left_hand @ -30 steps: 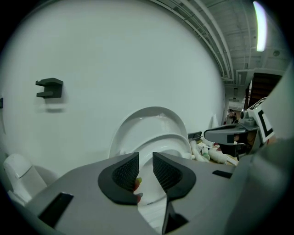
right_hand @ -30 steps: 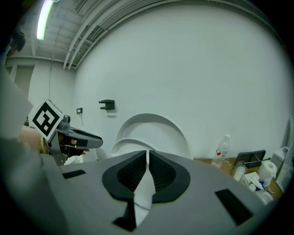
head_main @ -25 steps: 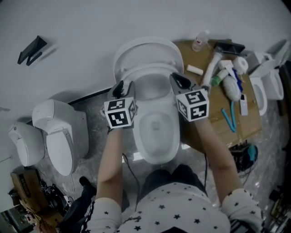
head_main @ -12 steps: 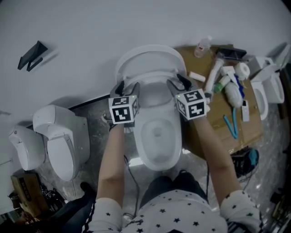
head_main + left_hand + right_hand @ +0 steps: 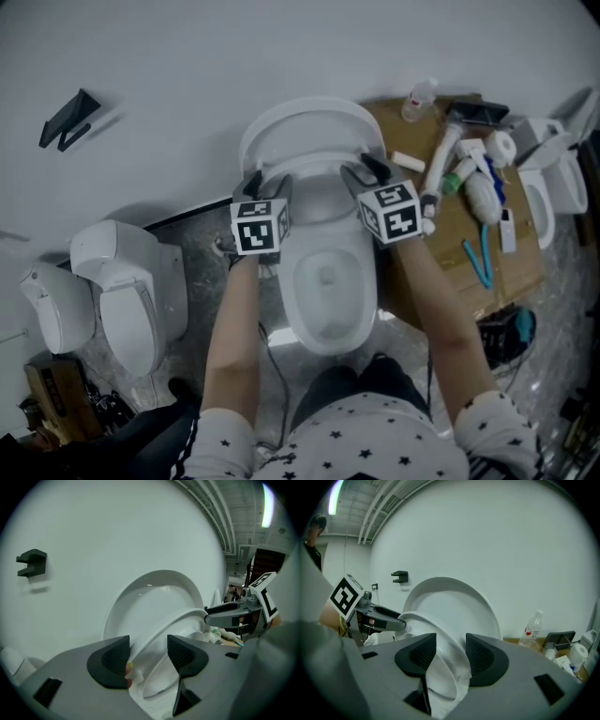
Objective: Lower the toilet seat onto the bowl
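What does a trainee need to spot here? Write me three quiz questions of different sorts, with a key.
1. True or false: the white plastic toilet seat lies flat on the white ceramic bowl.
2. Which thing stands on the brown cardboard beside the toilet? A. clear plastic bottle B. red bucket C. potted plant
3. What passes between the jaws of the left hand-held gripper?
Key: 1. False: it is tilted, between the raised white lid and the bowl. 2. A. 3. The seat's rim; the jaws have just been opening, and their pads do not press it.
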Action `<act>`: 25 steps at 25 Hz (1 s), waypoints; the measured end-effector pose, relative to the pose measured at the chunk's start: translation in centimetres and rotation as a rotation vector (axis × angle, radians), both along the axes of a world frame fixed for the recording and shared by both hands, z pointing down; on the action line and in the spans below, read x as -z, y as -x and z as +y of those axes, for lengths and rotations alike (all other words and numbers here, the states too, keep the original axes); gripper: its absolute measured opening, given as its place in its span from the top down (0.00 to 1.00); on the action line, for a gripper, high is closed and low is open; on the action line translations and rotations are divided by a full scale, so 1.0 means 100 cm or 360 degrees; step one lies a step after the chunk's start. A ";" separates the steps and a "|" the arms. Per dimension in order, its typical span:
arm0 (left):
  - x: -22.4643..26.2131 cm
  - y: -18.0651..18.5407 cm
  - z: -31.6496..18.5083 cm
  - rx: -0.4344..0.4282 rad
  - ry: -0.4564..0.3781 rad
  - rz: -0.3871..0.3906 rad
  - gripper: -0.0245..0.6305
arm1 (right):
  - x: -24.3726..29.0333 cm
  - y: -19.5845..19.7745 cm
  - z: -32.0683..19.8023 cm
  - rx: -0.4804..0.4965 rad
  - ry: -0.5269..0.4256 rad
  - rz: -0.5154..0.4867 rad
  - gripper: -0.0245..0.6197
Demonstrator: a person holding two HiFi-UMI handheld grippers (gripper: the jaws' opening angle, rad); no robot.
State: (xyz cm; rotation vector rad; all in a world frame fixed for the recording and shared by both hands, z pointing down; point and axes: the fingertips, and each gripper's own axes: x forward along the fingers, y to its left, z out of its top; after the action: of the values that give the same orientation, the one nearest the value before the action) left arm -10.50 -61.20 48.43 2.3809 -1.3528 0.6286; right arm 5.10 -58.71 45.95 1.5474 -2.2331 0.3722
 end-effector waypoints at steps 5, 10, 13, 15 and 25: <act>0.000 0.002 0.003 0.0034 -0.0002 0.0020 0.60 | 0.001 0.001 0.003 -0.0008 0.0009 -0.0021 0.67; 0.001 0.002 0.010 0.0056 0.0015 0.0048 0.60 | 0.001 0.000 0.009 -0.0014 0.0014 -0.0016 0.67; 0.003 0.003 0.016 0.0053 0.0018 0.0060 0.60 | 0.002 -0.001 0.014 -0.0038 0.0016 -0.0020 0.67; 0.004 0.004 0.020 0.0056 0.0021 0.0069 0.60 | 0.002 -0.002 0.018 -0.0045 0.0016 -0.0026 0.67; 0.005 0.009 0.039 0.0080 0.0041 0.0079 0.60 | 0.004 -0.001 0.039 -0.0063 0.0022 -0.0044 0.68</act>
State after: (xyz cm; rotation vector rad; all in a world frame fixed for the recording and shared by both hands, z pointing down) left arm -11.39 -57.35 47.95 2.3190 -1.3705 0.5661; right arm 5.19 -54.85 45.53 1.5902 -2.2186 0.4221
